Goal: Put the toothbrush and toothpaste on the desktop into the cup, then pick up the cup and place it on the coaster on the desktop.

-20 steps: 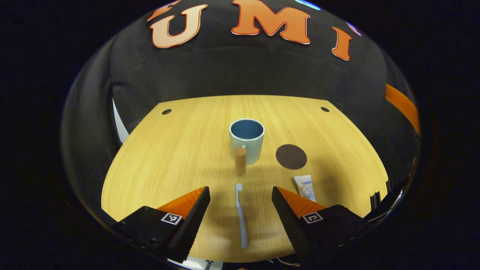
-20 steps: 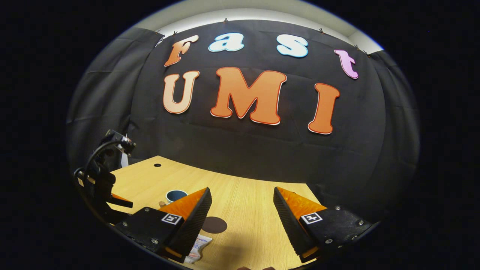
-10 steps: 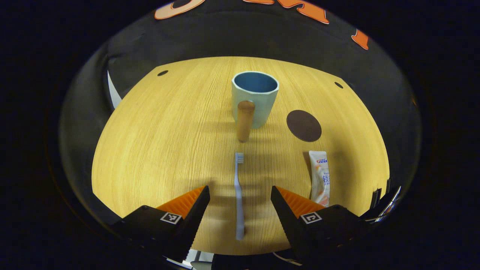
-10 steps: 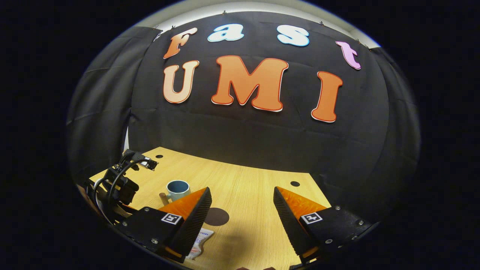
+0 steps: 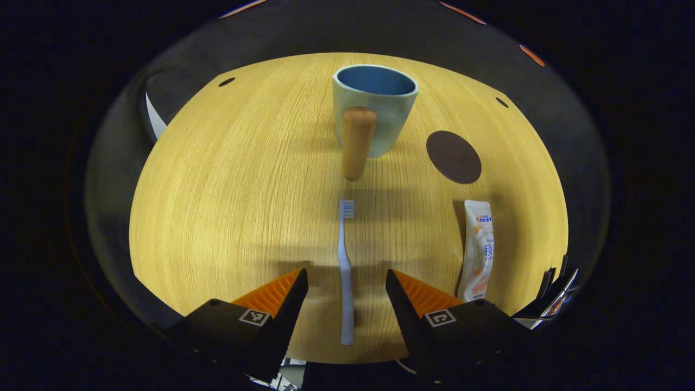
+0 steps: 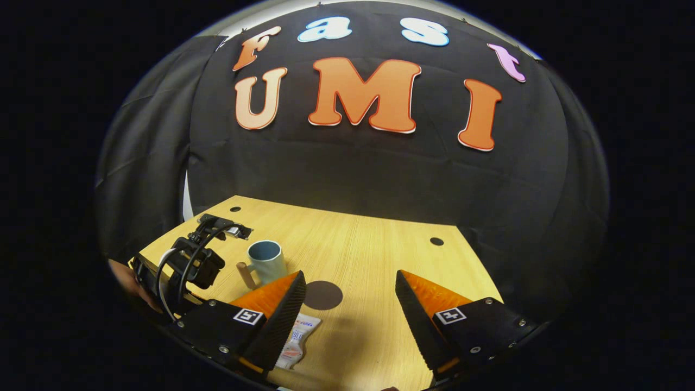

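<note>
In the left gripper view a pale blue toothbrush [image 5: 345, 271] lies flat on the wooden desktop [image 5: 244, 179], bristles toward the cup. My left gripper [image 5: 346, 279] is open, its fingers on either side of the handle without touching it. Beyond stands a light blue cup [image 5: 376, 106] with a wooden handle [image 5: 355, 142] facing me. A dark round coaster [image 5: 454, 156] lies right of the cup, and a white toothpaste tube [image 5: 478, 248] lies nearer on the right. My right gripper [image 6: 347, 293] is open above the desktop, with the toothpaste tube [image 6: 296, 343] beside its left finger, the coaster [image 6: 322, 295] ahead and the cup [image 6: 266, 260] farther left.
The right gripper view has the left gripper's body and cable [image 6: 190, 266] at the left, with a hand [image 6: 127, 279] holding it. Small round holes [image 5: 226, 82] [image 5: 501, 102] mark the desktop's far corners. Black cloth walls close in the desk at the back and sides.
My left gripper has moved forward and down, so the toothbrush handle now lies between its fingers and the cup looms larger. My right gripper view has tilted down, showing more desktop.
</note>
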The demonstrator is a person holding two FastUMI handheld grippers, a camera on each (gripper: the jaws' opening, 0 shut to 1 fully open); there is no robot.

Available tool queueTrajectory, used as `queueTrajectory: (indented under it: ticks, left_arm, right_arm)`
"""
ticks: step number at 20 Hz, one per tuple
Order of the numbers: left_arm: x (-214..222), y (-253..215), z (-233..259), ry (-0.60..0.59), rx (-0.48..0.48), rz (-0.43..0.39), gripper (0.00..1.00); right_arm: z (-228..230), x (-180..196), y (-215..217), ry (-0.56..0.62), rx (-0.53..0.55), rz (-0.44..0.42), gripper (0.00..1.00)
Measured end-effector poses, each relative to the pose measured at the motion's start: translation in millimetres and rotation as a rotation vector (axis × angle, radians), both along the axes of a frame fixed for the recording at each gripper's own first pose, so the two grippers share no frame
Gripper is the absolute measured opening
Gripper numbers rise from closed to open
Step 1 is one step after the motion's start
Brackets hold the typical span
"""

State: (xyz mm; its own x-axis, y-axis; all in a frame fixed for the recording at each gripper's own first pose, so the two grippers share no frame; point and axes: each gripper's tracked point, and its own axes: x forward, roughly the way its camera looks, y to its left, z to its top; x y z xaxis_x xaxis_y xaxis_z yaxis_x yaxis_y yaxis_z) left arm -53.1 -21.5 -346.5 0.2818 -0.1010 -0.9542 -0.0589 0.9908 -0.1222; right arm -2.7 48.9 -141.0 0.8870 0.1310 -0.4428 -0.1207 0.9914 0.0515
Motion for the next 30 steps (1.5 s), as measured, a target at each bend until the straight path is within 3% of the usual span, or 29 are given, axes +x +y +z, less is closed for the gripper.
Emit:
queueTrajectory:
  ticks: [4, 5, 6, 8, 9, 13, 14, 22, 30]
  left_arm:
    - [0, -2, -8, 0.051, -0.006, -0.016, 0.84]
    - [-2, -1, -11, 0.065, -0.009, -0.012, 0.79]
    - [-6, -3, -14, 0.087, -0.015, -0.014, 0.65]
    - [-5, 1, -12, 0.11, 0.0, -0.034, 0.58]
    - [0, 2, -14, 0.105, 0.009, -0.042, 0.6]
    - [20, 12, -19, 0.115, 0.031, -0.046, 0.25]
    - [28, 12, -20, 0.12, 0.023, -0.067, 0.1]
    - [40, 16, -18, 0.068, 0.004, -0.092, 0.06]
    - [62, 18, 6, -0.058, -0.003, -0.067, 0.06]
  right_arm:
    - [-20, -6, 12, 0.084, -0.002, 0.02, 0.99]
    - [-24, -7, 15, 0.105, -0.004, 0.025, 0.99]
    - [-28, -8, 19, 0.125, -0.003, 0.036, 0.99]
    - [-42, -12, 21, 0.192, -0.012, 0.043, 0.98]
    - [-47, -13, 24, 0.221, -0.01, 0.04, 0.99]
    - [-74, -25, 36, 0.336, 0.013, 0.051, 0.98]
    - [-80, -28, 41, 0.363, 0.017, 0.056, 0.98]
    - [-123, -37, 71, 0.533, 0.033, 0.109, 0.93]
    - [-160, -39, 82, 0.652, 0.0, 0.135, 0.79]
